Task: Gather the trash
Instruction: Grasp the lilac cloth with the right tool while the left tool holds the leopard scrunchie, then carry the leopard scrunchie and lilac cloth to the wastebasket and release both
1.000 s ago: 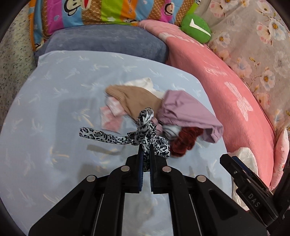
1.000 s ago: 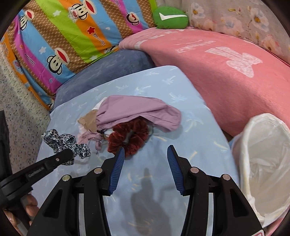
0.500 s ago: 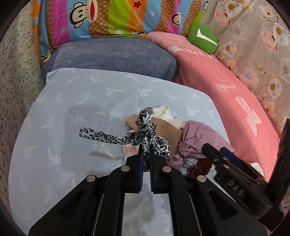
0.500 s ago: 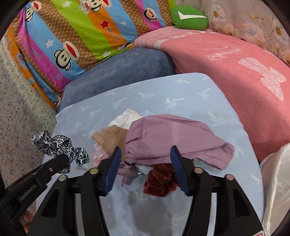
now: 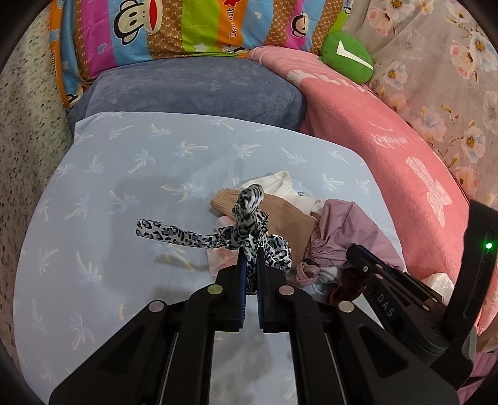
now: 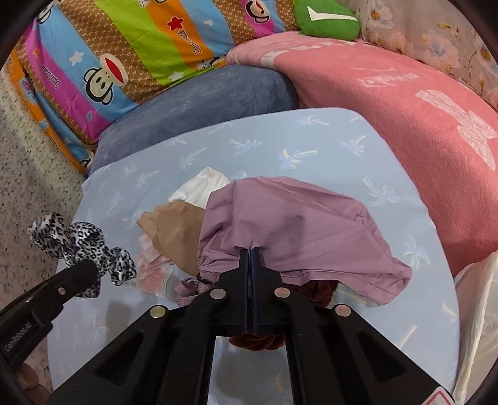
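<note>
My left gripper [image 5: 251, 252] is shut on a leopard-print scrunchie [image 5: 249, 227] and holds it above the light blue table [image 5: 124, 174]; the scrunchie also shows in the right wrist view [image 6: 77, 243]. My right gripper [image 6: 250, 250] is shut on the edge of a purple cloth bag [image 6: 292, 227] in a pile on the table. The pile also holds a tan cloth [image 6: 174, 236], a white cloth [image 6: 202, 185], a pink packet [image 6: 152, 274] and a dark red scrunchie [image 6: 320, 291] partly under the bag.
A white plastic trash bag [image 6: 476, 314] hangs open at the table's right edge. A grey-blue cushion [image 5: 193, 87], a striped monkey-print pillow [image 5: 174, 28], a pink blanket [image 5: 389, 146] and a green cushion [image 5: 345, 57] surround the table.
My right gripper moved forward over the pile and closed on the purple bag. My left gripper kept its hold on the leopard scrunchie and drew back a little.
</note>
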A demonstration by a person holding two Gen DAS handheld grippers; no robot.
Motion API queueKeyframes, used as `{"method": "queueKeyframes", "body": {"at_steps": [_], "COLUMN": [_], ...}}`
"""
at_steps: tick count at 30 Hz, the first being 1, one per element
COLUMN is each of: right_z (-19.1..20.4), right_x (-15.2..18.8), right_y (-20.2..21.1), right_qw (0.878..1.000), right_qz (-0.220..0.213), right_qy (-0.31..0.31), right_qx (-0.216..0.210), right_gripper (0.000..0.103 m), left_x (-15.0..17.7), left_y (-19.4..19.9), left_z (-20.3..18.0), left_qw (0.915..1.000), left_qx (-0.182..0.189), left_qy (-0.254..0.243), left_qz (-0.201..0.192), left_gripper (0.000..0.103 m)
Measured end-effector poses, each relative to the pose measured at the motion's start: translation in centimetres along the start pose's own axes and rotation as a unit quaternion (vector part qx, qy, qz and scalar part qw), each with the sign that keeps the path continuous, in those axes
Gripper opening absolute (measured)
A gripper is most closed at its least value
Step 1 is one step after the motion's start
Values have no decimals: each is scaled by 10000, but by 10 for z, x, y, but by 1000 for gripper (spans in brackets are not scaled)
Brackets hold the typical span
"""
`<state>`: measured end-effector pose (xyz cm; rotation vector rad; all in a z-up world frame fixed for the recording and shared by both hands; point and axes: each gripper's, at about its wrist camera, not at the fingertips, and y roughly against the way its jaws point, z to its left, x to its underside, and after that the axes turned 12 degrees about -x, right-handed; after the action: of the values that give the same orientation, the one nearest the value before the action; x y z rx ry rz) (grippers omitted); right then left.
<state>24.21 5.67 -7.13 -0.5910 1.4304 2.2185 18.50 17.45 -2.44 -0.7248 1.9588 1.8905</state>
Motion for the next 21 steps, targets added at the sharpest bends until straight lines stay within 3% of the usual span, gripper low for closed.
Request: {"method": "queueKeyframes", "body": {"at_steps": [10,21], "right_z": [-3,-38], "right_x": [-20,-21], "right_y": [85,186], "right_qw": [9963,9861], "right_qz": [-850,-1654], "right_qy": [7,-116], "right_qx": [-127,36], "right_gripper": [1,1], "left_x": [-2,0], "left_y": [31,74], "left_z": [-31,-96], "left_qw": [9992,9926], "left_qx": [140,610], "left_qy": [-218,-738], "left_qz": [-312,-743], "left_gripper": [5,5]}}
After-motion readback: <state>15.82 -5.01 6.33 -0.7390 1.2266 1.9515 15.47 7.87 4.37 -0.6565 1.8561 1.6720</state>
